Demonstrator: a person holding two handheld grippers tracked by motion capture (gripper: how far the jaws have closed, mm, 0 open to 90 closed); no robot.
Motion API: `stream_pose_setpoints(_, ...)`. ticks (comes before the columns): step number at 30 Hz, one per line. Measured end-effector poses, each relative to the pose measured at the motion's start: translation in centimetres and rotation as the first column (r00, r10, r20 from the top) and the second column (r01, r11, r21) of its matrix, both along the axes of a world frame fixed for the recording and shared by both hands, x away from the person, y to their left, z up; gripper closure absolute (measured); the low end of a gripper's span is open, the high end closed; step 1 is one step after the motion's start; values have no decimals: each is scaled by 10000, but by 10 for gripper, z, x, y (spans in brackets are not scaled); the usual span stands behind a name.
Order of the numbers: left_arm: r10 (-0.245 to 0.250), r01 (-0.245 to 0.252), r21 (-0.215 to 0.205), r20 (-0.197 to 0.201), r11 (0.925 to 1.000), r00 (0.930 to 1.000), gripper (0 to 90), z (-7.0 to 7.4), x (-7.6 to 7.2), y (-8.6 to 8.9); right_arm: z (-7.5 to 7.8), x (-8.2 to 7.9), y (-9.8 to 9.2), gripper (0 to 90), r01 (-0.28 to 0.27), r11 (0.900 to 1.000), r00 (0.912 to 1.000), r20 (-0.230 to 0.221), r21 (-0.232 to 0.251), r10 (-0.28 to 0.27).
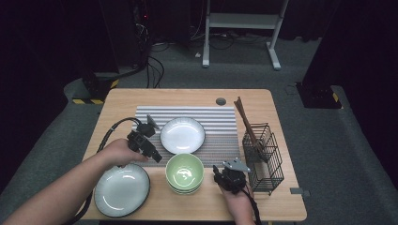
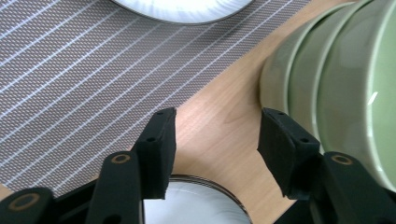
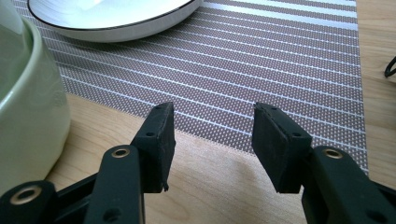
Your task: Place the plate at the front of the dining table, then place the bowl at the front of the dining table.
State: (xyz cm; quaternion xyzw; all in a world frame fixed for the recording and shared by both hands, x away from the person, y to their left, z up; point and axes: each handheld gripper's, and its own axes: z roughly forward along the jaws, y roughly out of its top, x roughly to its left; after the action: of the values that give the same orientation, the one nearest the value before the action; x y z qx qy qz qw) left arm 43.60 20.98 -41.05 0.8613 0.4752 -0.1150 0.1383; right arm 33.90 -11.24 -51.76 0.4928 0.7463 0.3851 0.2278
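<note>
Both tongs (image 2: pixel 215 140) (image 3: pixel 212 140) gape empty over the wooden table (image 1: pixel 197 206) and striped mat (image 1: pixel 220 117).

A wooden bench (image 1: pixel 187 96) stands on grey carpet floor (image 1: pixel 338 140). A striped woven mat (image 1: pixel 220 117) lies across its middle, with a white, dark-rimmed plate (image 1: pixel 182 135) resting on the mat's near part. At the bench's 3 o'clock edge stands a black wire basket (image 1: pixel 270 164); brown chopsticks (image 1: pixel 244 119) lean out of it toward 11 o'clock. A round grey cap (image 1: pixel 220 101) sits at 12 o'clock. Beyond the bench, also at 12 o'clock, are a white frame (image 1: pixel 244 21) and, nearer 11 o'clock, black cables (image 1: pixel 155 65).
</note>
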Motion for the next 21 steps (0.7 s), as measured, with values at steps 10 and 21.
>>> stream_pose_setpoints(10, -54, 49, 229, 209, 9997, 9998, 435, 13, -3, -6, 1, 0, -2, 494, 126, 9999, 9999, 39, 13, -126)
stream_pose_setpoints(21, -166, 139, 361, 745, 9993, 9971, 393, 31, -13, -21, 1, -2, -2, 492, 151, 9999, 9999, 28, 25, -151)
